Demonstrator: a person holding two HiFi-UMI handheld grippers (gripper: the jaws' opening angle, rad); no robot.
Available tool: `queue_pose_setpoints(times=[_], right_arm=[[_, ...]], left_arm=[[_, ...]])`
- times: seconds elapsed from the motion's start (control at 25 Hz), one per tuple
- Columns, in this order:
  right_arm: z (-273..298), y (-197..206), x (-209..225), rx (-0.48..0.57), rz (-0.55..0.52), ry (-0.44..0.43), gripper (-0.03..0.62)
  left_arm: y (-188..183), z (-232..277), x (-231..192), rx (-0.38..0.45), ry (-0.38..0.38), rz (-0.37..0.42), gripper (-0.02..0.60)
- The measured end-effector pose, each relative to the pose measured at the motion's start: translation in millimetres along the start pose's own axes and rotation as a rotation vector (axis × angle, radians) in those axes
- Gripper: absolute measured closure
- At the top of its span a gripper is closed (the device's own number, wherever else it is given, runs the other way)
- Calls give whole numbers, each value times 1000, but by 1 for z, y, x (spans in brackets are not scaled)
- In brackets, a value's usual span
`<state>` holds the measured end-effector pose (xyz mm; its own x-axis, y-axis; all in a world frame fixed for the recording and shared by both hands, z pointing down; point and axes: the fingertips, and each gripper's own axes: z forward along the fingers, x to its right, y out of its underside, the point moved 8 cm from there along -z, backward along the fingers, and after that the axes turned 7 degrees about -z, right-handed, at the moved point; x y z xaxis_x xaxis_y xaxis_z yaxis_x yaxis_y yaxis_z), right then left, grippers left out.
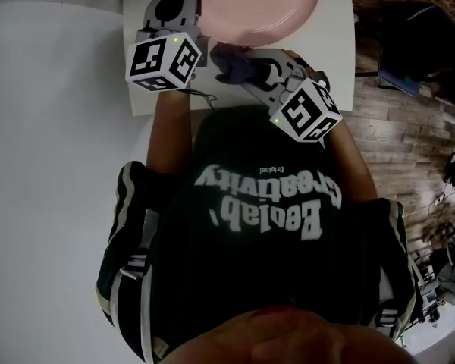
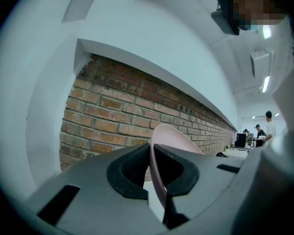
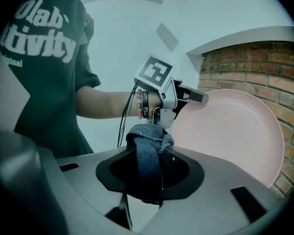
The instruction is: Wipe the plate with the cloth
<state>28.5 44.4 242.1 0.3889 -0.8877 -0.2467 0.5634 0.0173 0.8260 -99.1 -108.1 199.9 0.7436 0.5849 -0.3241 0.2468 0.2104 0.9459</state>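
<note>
Pink plate [image 3: 230,131] is held up on edge at the far side, rim pinched by the left gripper [image 2: 151,170], probably so its face meets the cloth. Blue cloth [image 3: 149,141] sits bunched, clamped in the right gripper [image 3: 148,169], just near of the plate; contact unclear.

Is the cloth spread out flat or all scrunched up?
Scrunched up. The cloth is a bunched wad pinched between the right gripper's jaws, its crumpled end poking out past them.

It looked like an office; people [image 2: 270,124] stood by a screen [image 2: 241,140] far off; long lights [image 2: 265,83] shone overhead; a brick wall [image 2: 132,116] ran alongside.
</note>
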Motion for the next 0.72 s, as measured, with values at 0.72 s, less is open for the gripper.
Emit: queue_pose_setpoints(times=[0.72], right_arm=[[-87, 39, 37, 53, 118, 513, 476]], left_arm=[[63, 5, -9, -166, 28, -135, 561]])
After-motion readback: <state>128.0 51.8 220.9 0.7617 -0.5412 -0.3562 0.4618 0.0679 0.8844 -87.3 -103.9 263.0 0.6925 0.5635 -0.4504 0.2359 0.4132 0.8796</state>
